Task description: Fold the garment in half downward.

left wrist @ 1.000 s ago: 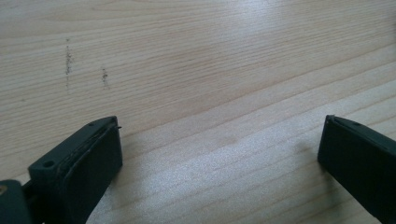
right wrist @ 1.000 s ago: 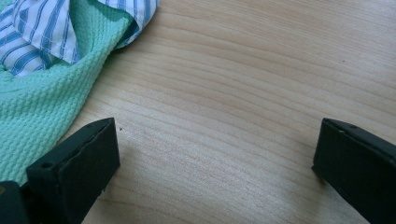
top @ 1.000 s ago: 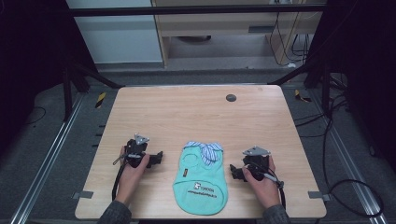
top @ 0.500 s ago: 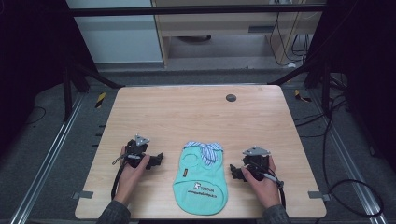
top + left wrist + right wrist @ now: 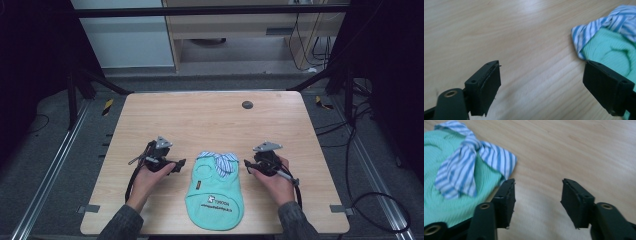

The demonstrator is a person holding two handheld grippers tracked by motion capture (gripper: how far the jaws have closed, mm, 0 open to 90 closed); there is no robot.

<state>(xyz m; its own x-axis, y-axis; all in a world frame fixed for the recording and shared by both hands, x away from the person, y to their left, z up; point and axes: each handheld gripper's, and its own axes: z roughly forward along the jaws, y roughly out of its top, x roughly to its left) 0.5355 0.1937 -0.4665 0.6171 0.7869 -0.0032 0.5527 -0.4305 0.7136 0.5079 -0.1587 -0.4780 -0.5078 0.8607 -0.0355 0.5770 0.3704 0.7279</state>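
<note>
A small mint-green garment (image 5: 215, 195) with a blue-and-white striped collar (image 5: 220, 160) lies flat near the table's front edge, printed with a small white logo. My left gripper (image 5: 177, 164) rests just left of the collar, open, with bare wood between its jaws. In the left gripper view (image 5: 541, 85) the garment (image 5: 614, 52) lies beside the right jaw. My right gripper (image 5: 248, 165) sits just right of the collar, also open and empty. The right gripper view (image 5: 537, 200) has the striped collar (image 5: 461, 167) to the left of the left jaw.
The garment lies on a light wooden table (image 5: 200, 120). A small dark round disc (image 5: 247, 104) is near the table's far edge. Dark metal frame rails and cables run along the floor on both sides.
Both grippers have slid a little farther from the person, the left one also slightly toward the garment. The garment has not moved.
</note>
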